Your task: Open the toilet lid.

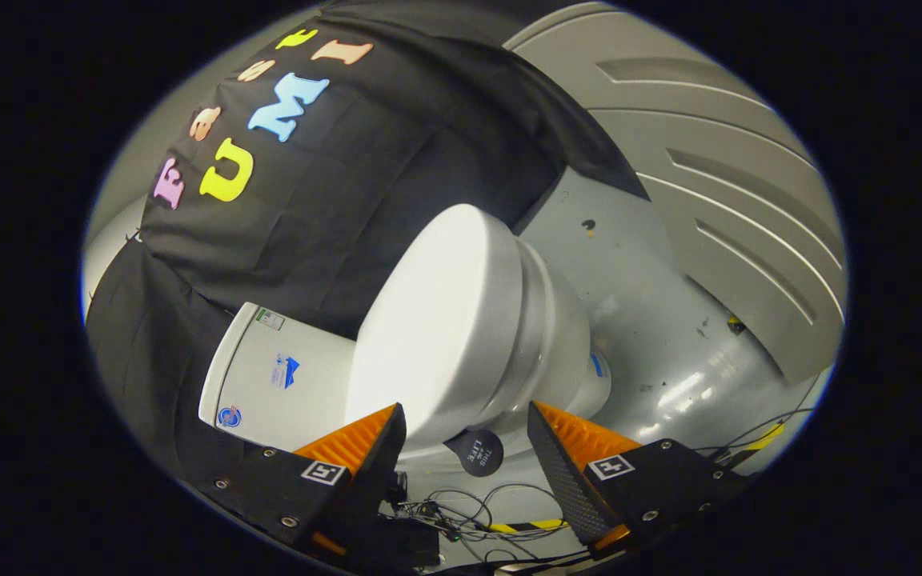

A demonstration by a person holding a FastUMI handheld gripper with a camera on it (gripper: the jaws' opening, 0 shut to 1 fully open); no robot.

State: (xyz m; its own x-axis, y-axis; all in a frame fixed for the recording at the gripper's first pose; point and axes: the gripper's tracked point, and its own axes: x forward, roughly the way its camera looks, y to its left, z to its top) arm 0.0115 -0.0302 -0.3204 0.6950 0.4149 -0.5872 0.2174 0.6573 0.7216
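A white toilet stands on the grey floor just ahead of my fingers, seen tilted. Its lid (pixel 429 320) lies flat and closed on the bowl (pixel 557 328), and the tank (pixel 269 376) sits at the lid's rear, against the black cloth. My gripper (pixel 465 406) is open, its two fingers spread either side of the lid's near edge and the rim under it, with neither finger pressing on anything. A small dark round tab (pixel 477 452) sticks out by the rim, low between the fingers.
Loose black cables (pixel 461 512) and a strip of yellow-and-black tape (pixel 525 526) lie on the grey floor (pixel 653 320) under the gripper. A grey ribbed panel (pixel 717 176) rises beyond the toilet on the bowl's side. Black cloth (pixel 333 208) hangs behind the tank.
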